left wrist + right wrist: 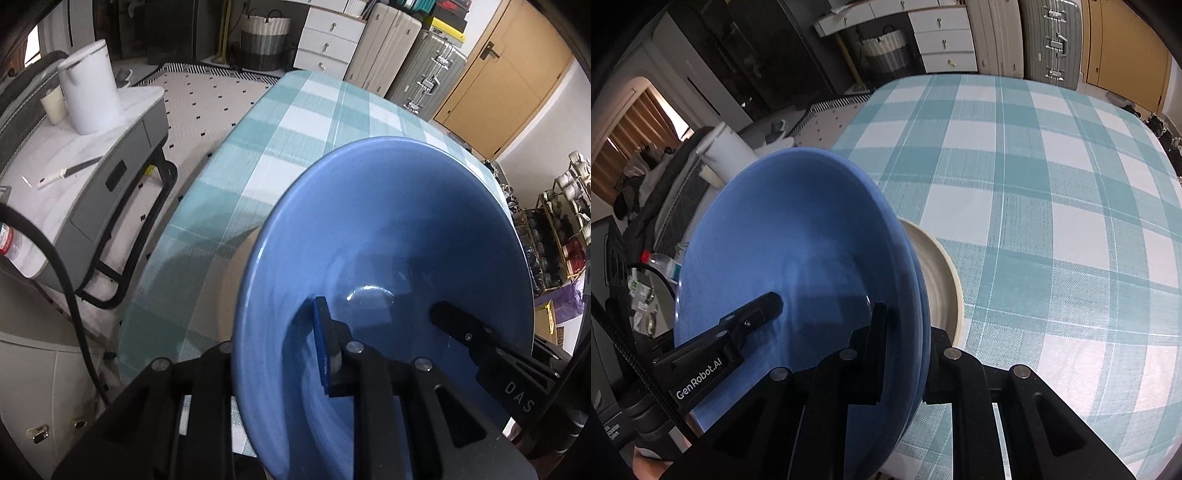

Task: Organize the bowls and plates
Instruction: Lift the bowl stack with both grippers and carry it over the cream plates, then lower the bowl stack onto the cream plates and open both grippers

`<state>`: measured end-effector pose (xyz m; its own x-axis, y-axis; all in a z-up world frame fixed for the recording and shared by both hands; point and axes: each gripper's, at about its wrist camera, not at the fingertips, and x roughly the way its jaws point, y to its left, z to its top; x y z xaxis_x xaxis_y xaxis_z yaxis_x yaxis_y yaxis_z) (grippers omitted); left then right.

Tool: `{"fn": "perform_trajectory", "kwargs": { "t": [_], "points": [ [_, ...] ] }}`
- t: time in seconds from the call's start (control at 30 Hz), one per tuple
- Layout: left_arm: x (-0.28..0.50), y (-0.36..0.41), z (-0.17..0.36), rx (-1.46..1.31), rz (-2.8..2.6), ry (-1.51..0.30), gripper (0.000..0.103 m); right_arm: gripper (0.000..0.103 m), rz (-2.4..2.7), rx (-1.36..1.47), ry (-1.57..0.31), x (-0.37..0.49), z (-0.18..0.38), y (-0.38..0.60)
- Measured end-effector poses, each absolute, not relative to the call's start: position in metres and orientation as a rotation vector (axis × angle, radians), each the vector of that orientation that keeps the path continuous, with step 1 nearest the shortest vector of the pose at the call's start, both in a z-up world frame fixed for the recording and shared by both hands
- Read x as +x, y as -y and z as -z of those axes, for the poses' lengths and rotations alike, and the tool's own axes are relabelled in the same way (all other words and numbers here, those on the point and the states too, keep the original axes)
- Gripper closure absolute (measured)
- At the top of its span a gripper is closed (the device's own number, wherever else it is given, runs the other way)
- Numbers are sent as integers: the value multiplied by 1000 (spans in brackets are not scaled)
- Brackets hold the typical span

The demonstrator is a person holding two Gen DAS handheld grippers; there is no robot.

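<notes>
I have the blue plate [388,258] pinched from both sides: my left claw [280,354] is closed on its rim at about 7 o'clock in the left wrist view, one finger [325,343] inside the dish and the other behind it. My right claw [905,354] grips the opposite rim, low in the right wrist view at 6 o'clock, with the rim running between its fingers [877,339]. The plate is tilted steeply above the checked desk [1052,184]. Just beyond it, toward 3 o'clock, sits a beige bowl [942,280], partly hidden; I cannot tell whether the two touch.

I judge the step to be setting the plate down or stacking it. To do that well, I should level it first, move both claws together so neither twists the rim, lower slowly, and release only once it rests flat.
</notes>
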<state>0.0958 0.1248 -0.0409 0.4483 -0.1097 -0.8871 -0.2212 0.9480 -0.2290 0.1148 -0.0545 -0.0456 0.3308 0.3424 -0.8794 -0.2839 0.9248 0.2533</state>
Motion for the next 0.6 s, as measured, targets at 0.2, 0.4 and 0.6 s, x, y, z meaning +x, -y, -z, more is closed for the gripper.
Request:
{"fn": "perform_trajectory", "kwargs": {
  "t": [0.2,0.4,0.6],
  "points": [
    [100,-127,53,-342,-72,-1142,83,90,-386,12,-1189,121,56,52],
    [104,-128,65,-378,-64,-1171,82,90,-357,-3,-1194,126,60,51],
    [104,-128,65,-370,-66,-1170,81,89,-354,0,-1186,126,62,51]
  ]
}}
